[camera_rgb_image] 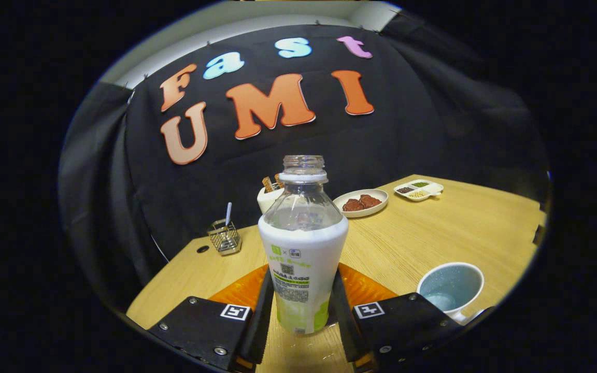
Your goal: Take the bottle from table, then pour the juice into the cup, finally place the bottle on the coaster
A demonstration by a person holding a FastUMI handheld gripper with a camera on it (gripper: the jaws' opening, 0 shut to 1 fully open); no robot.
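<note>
Where claw [302, 311] grips bottle [302, 248]: wooden table [433, 233].

Low fisheye view along hand-held gripper [301, 311], close over table [433, 233]

The bottle [302, 243] hides the middle of the orange coaster [363, 287] at lower centre, and most of a white holder [269, 198] behind it. At lower right, the cup [450, 287] has its near side covered by the gripper [301, 316]. The tray [418, 189] contents at right are too small to tell.
</note>
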